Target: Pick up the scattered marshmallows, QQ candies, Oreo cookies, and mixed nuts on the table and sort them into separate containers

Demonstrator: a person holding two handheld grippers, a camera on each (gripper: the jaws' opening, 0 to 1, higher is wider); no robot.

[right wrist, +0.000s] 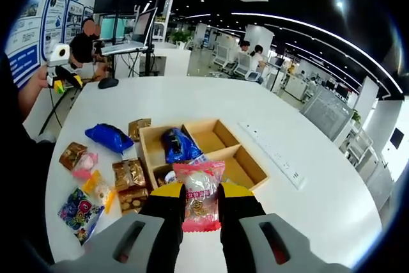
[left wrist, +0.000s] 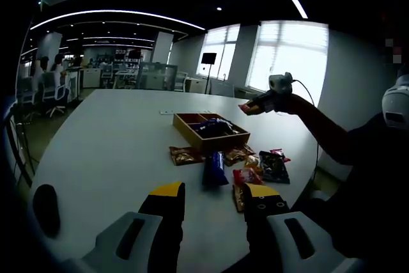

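Right tool (right wrist: 202, 204) clamped on a pink-edged clear snack packet with brownish pieces inside (right wrist: 200, 204), held up above the near edge of the compartmented wooden box (right wrist: 238, 163) in the right gripper view. Seen from the left gripper view, same tool (left wrist: 251, 107) raised high over the far side of the white tabletop (left wrist: 108, 145), a red-pink packet at its tip, a dark-sleeved arm (left wrist: 332, 135) behind it.

Left tool (left wrist: 214, 197) low over the tabletop, yellow-tipped jaws set wide apart, gripping nothing. Also visible far off at the left in the right gripper view (right wrist: 62, 76), held in a hand.

Wooden box near the tabletop's middle, a shiny blue packet (right wrist: 180, 144) lying in one compartment; the two compartments beside it bare wood.

Loose on the tabletop beside the box: a blue foil packet (right wrist: 110, 137), a brown packet (right wrist: 71, 155), a pale pink packet (right wrist: 85, 163), a yellow-and-clear packet (right wrist: 97, 188), two gold-brown nut packets (right wrist: 130, 183), and a dark packet printed with bright colours (right wrist: 79, 211) nearest the edge. Long white power strip (right wrist: 271, 154) lying on the tabletop on the box's other side.
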